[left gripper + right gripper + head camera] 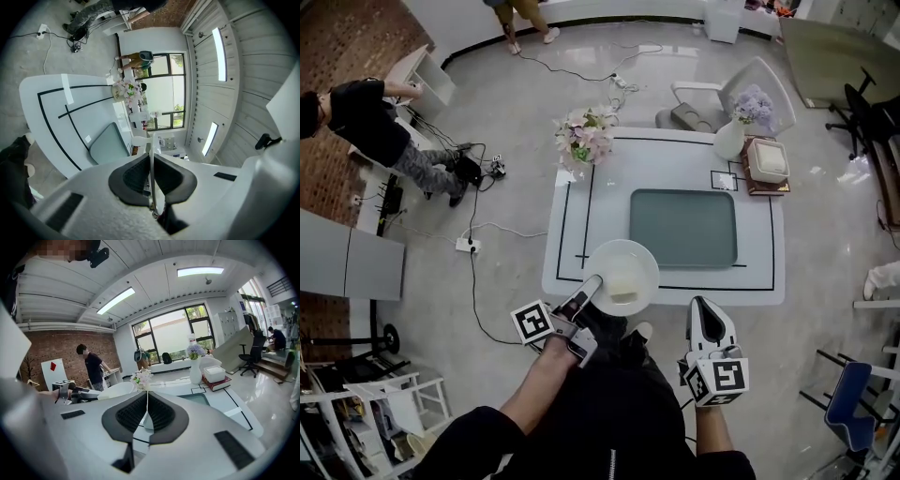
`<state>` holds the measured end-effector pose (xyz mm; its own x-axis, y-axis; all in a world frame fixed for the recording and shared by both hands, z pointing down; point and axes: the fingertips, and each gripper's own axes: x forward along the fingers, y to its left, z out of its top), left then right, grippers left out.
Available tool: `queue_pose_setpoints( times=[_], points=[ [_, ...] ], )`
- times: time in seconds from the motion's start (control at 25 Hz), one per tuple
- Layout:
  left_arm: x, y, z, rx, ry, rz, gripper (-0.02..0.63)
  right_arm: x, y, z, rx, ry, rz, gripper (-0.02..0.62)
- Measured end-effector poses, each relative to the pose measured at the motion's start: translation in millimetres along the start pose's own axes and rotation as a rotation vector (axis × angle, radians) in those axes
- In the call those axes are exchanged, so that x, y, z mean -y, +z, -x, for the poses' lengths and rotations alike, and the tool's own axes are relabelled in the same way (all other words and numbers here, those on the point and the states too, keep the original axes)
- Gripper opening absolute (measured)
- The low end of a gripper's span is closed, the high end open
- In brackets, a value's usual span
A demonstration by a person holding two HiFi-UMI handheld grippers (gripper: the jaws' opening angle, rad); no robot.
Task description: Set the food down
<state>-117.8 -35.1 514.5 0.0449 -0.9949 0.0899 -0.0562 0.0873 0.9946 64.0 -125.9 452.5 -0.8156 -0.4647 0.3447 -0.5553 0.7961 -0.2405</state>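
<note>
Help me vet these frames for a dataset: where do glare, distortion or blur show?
Head view: sharp; the glossy floor shows glare; fisheye bows the table edges. Left gripper view: black corners, window overexposed, scene strongly warped. Right gripper view: ceiling lights blown out, black corners too.

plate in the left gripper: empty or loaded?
Loaded. In the head view a pale food piece lies on the white plate, whose rim the left gripper pinches.
</note>
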Motion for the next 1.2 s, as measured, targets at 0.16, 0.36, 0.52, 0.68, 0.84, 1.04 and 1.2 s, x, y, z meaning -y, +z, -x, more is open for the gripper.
queue_pose_setpoints(
  times=[0.16,0.36,0.52,0.68,0.84,1.04,1.2],
  points=[
    [-3,1,-16,-0.028,0.002,0.007,0.020,8,2,-6,-0.003,-0.023,-0.008,0.012],
    [-7,6,-36,-0.065,0.010,0.001,0.020,15,10,-14,0.002,-0.052,-0.015,0.012],
    [-11,11,-55,-0.104,0.016,-0.006,0.020,21,20,-22,0.010,-0.084,-0.017,0.012],
    [-22,20,-75,-0.141,0.034,-0.005,0.020,26,27,-28,0.010,-0.123,-0.014,0.012],
    [-25,26,-98,-0.179,0.008,-0.047,0.020,34,29,-28,0.007,-0.179,-0.022,0.012],
    [-41,28,-126,-0.244,0.015,-0.059,0.020,44,37,-28,0.015,-0.252,-0.028,0.012],
    [-59,29,-142,-0.290,0.044,-0.079,0.020,49,38,-24,0.016,-0.313,-0.036,0.012]
  ],
)
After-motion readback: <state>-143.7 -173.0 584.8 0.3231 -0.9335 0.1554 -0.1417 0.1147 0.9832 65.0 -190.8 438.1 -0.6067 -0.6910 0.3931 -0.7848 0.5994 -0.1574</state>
